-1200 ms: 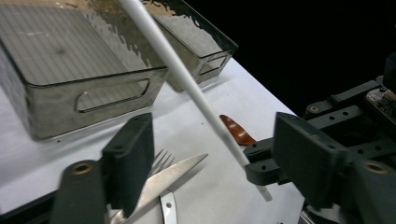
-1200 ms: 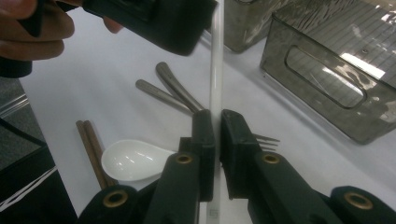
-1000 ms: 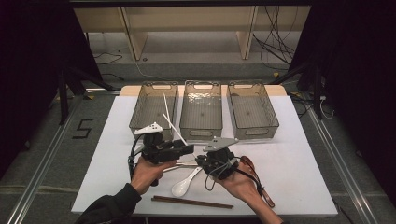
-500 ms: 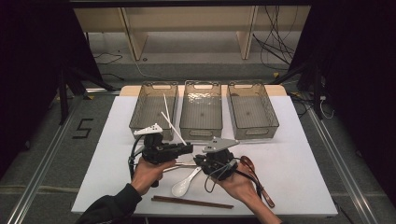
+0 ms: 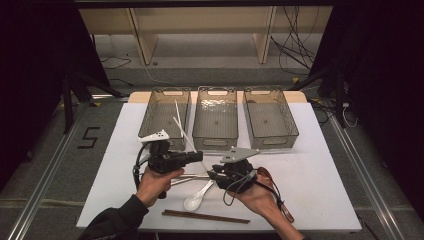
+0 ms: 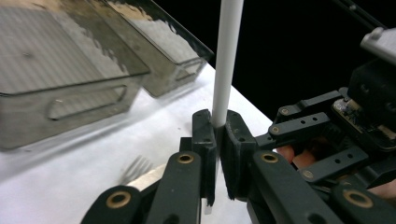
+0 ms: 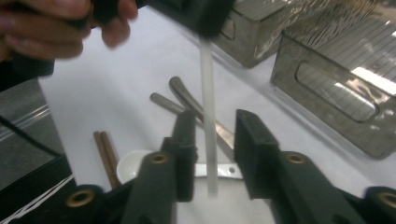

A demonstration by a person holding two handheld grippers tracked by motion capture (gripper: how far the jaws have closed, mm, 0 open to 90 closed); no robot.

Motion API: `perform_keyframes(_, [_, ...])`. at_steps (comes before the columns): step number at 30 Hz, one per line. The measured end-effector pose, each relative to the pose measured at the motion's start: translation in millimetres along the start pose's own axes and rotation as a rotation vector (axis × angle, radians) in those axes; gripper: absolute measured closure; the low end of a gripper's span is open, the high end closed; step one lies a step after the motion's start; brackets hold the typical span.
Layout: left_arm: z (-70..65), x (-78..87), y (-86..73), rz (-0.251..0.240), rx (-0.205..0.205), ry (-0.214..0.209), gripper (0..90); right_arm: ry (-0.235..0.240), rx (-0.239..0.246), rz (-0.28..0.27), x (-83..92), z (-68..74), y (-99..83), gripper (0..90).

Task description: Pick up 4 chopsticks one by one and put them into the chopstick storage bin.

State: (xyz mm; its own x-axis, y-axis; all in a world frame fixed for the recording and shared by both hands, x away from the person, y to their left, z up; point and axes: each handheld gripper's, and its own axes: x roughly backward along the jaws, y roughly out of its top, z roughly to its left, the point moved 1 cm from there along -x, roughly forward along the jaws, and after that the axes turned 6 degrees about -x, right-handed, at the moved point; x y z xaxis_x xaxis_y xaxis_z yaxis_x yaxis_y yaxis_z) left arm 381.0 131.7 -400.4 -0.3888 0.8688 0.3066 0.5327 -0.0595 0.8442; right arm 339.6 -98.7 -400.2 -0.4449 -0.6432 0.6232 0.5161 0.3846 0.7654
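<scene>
Handover of a white chopstick from right gripper to left.

High view: near the table's front edge, left gripper (image 5: pixel 198 157) met right gripper (image 5: pixel 216 174). Left gripper view: jaws had just closed, clamping the white chopstick (image 6: pixel 225 65). Right gripper view: jaws just opening, stick loose between them; next, probably the left bin (image 5: pixel 165 116).

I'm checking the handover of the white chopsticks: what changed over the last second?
The left gripper has just been closing and now clamps a white chopstick. The right gripper has just been opening; the chopstick stands between its jaws, unpressed. Both hands, the three bins, the white spoon and the brown chopsticks stayed put.
</scene>
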Motion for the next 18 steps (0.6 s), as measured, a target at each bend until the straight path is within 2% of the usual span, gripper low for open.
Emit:
perform_keyframes(5, [5.9,11.8,8.2,0.007,-0.044,0.055,84.4,0.011,-0.011,0.029,8.7,-12.6,-5.5,54.8])
perform_keyframes(9, [12.4,19.0,13.0,0.006,-0.030,0.076,84.3,-0.001,-0.011,0.056,11.9,-16.8,-8.6,44.8])
perform_keyframes(13, [19.6,27.5,18.7,0.005,-0.030,0.105,84.3,-0.008,-0.010,0.094,11.5,-18.7,-12.2,39.4])
perform_keyframes(18, [27.5,39.0,28.2,-0.009,-0.039,0.144,84.3,-0.010,-0.028,0.113,16.6,-24.7,-16.7,35.8])
